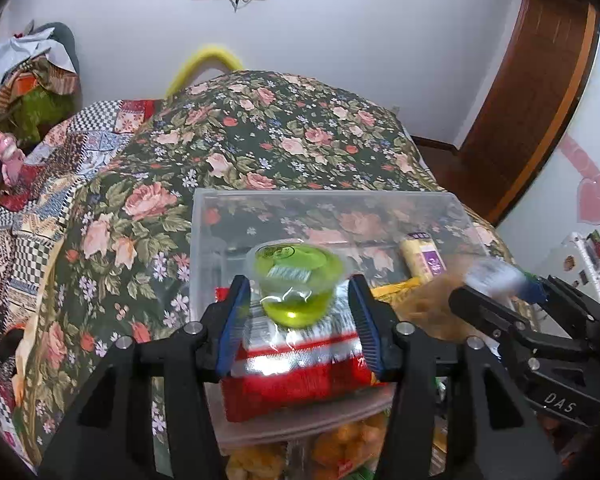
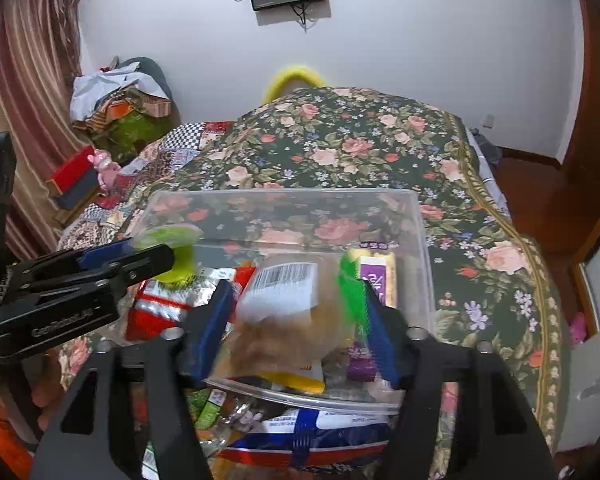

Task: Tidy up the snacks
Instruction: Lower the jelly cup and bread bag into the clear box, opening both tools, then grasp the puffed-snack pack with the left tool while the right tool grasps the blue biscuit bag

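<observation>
Pinching the green jelly cup [image 1: 296,280] in your left gripper [image 1: 298,312] over the clear bin [image 1: 204,240], lower gently; your right gripper [image 2: 296,320] grips the brown snack bag [image 2: 288,320].

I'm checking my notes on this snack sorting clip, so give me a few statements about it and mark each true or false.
1. The left gripper holds a green jelly cup. True.
2. The clear bin sits on a bare wooden table. False: it sits on a floral blanket.
3. The right gripper holds a clear bag with a barcode label. True.
4. The bin is empty. False: it holds a red packet and other snacks.
</observation>
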Available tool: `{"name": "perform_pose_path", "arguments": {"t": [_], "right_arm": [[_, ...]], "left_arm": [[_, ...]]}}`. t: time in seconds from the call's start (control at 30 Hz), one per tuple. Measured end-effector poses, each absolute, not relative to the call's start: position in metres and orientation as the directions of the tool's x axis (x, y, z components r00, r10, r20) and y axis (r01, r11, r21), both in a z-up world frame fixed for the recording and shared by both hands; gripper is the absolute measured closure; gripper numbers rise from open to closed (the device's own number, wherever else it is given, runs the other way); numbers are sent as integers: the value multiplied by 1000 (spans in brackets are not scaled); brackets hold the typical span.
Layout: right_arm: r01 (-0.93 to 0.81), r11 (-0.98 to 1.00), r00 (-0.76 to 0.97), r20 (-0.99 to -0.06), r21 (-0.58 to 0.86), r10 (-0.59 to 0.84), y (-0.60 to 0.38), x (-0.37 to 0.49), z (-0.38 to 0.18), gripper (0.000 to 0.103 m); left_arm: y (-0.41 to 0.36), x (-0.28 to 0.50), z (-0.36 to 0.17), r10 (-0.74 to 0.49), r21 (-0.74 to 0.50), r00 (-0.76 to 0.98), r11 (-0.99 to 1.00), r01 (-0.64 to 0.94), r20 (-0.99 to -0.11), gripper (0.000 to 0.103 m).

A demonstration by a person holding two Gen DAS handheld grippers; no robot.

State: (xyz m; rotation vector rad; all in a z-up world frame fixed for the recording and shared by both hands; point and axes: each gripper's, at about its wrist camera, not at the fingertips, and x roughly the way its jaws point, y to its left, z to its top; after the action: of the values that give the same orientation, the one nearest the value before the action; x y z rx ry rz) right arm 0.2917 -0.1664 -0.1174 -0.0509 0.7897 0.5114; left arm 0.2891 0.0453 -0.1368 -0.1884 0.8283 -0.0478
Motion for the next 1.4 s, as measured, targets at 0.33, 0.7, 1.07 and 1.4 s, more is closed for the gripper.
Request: {"name": "perform_pose_path", "arguments": {"t": [0.33,0.7,1.07,1.4], "right_arm": [[-451,885,637,-654,114,408,-175,279,-101,24],[-439,889,662,-623,128,417,-202,255,-90,20],[-454,880,598,-685,139,416,-224,236,-121,9],[-444,877,489,-770,184,409,-220,248,-168,9]], "left_arm": [[47,257,-119,-81,-139,721,990,-22,-689,39],[68,213,-117,-45,-100,714,994,-36,-699,33],[73,189,-163,-47,-82,604,996,-31,-795,32],[71,181,-196,-50,-73,546,997,-20,-836,32]]}}
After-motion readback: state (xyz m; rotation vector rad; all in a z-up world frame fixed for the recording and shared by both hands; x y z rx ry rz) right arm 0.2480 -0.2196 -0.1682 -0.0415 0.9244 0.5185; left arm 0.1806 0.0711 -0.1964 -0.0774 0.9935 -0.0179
